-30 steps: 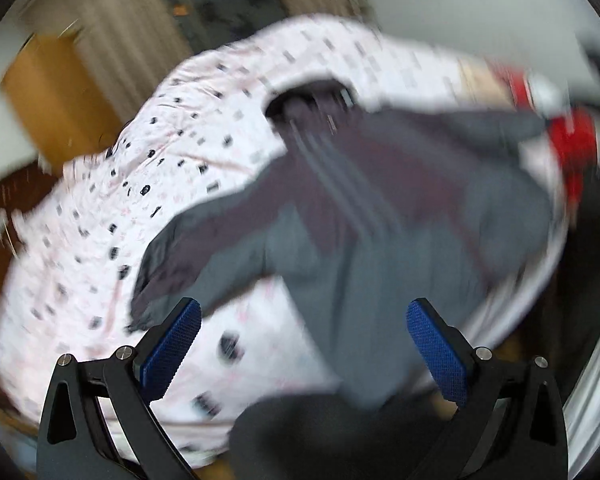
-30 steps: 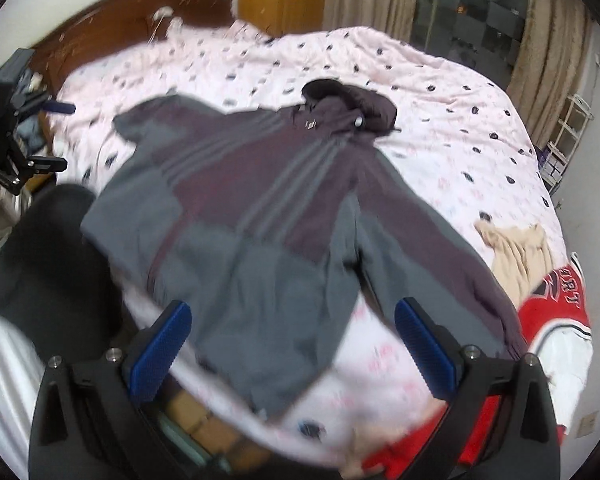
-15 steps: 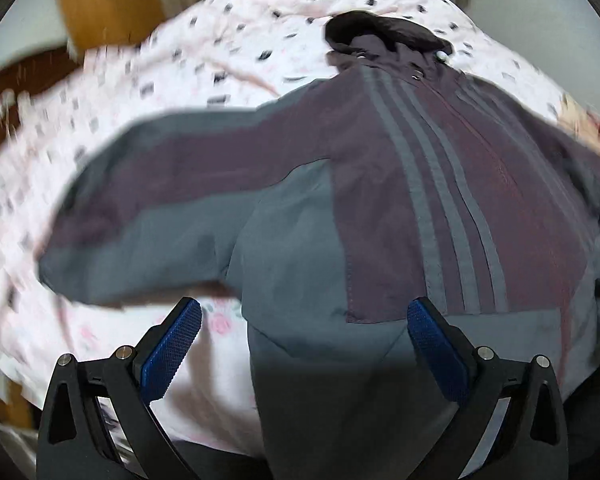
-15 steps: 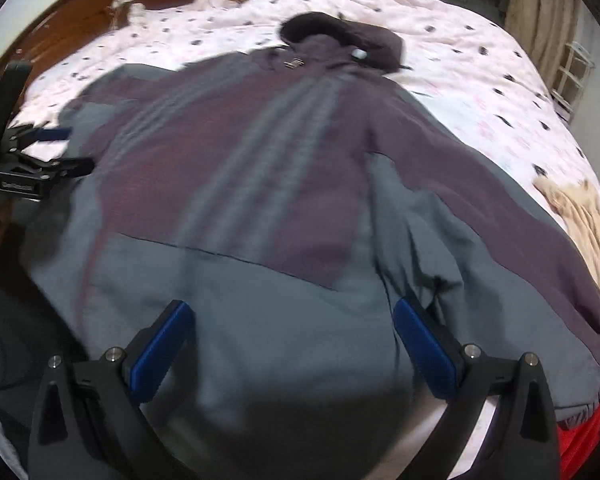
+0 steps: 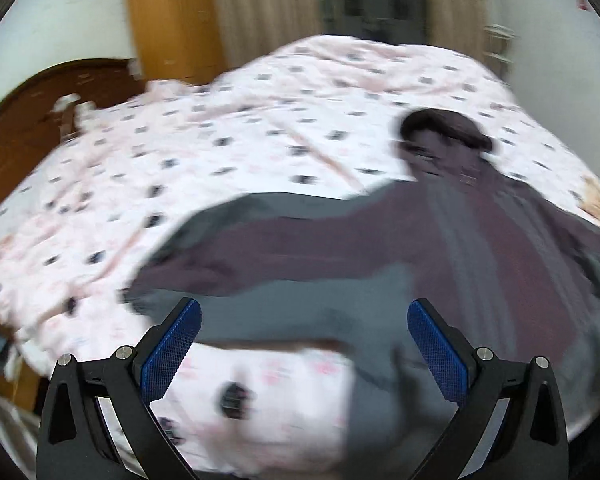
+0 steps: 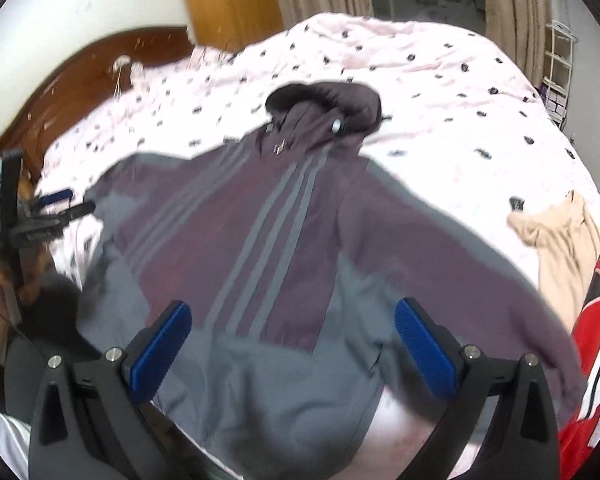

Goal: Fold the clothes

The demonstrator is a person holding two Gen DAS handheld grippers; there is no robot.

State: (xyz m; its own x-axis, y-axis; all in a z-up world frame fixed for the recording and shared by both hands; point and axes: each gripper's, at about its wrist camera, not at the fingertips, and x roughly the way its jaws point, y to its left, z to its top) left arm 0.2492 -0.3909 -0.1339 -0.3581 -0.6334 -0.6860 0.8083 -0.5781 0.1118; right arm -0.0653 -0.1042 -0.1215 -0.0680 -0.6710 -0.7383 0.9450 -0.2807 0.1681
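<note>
Jacket (image 6: 276, 240) lies spread flat on the bed (image 6: 440, 92), beige top (image 6: 556, 248) and red jersey (image 6: 596, 320) crowding its right sleeve, both grippers' (image 5: 304, 344) (image 6: 292, 340) fingers wide apart, empty.

The jacket (image 6: 284, 248) is matt woven cloth, maroon and grey, slightly creased. The bedspread (image 6: 440, 92) under it is soft, rumpled printed cotton. Each claw's pads (image 6: 418, 344) are blue textured rubber on matt black plastic arms with shiny metal screws. The headboard (image 6: 96, 64) is glossy wood.
</note>
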